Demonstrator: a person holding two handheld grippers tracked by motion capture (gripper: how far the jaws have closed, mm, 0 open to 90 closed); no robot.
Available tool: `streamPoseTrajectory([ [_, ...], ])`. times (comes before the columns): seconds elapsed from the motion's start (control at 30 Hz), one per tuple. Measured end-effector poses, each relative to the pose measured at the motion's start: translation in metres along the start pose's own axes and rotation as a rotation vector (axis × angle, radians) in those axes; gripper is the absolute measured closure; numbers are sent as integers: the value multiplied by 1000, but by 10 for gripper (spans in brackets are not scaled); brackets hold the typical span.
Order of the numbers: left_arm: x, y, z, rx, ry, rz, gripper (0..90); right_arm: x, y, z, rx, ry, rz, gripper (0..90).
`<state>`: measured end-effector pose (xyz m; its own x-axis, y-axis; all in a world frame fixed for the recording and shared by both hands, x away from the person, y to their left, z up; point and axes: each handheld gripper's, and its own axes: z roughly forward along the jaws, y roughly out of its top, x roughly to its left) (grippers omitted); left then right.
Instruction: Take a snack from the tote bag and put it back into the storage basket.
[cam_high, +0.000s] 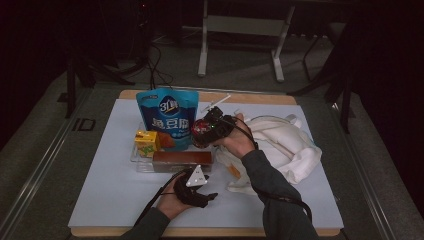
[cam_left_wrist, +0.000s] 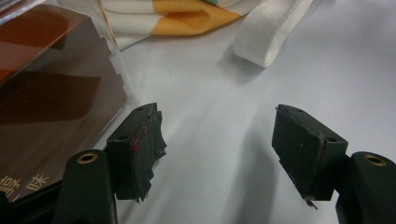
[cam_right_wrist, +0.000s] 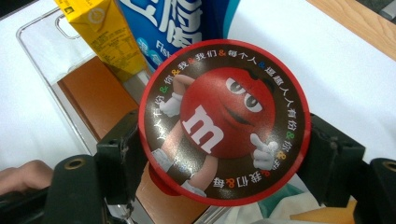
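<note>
Your right gripper (cam_right_wrist: 224, 154) clamps the round candy tin (cam_right_wrist: 224, 122) above the clear tray (cam_right_wrist: 42, 42); your left gripper (cam_left_wrist: 219, 149) gapes wide, empty.

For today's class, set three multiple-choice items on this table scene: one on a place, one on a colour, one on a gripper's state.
1. Where does the yellow drink carton stand?
A. in the clear tray
B. on the white cloth bag
C. on the floor

2. What colour is the tall pouch?
A. green
B. blue
C. black

3. What is the right gripper doing?
A. hanging open
B. gripping the brown box
C. gripping the round M&M's tub

Answers:
1 A, the carton sits inside the tray's wall.
2 B, its front is blue.
3 C, both fingers press the tub's rim.
</note>
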<state>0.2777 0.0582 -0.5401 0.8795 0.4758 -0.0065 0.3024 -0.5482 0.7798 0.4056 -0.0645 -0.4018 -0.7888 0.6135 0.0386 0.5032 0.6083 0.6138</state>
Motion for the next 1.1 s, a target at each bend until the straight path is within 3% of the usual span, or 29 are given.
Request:
streamPoseTrajectory([
  [0.43, 0, 0, 0, 3, 2, 1, 325, -2, -3, 9, 7, -5, 24, 253],
  [1.1, 0, 0, 0, 6, 3, 1, 324, -1, -11, 32, 46, -73, 38, 252],
])
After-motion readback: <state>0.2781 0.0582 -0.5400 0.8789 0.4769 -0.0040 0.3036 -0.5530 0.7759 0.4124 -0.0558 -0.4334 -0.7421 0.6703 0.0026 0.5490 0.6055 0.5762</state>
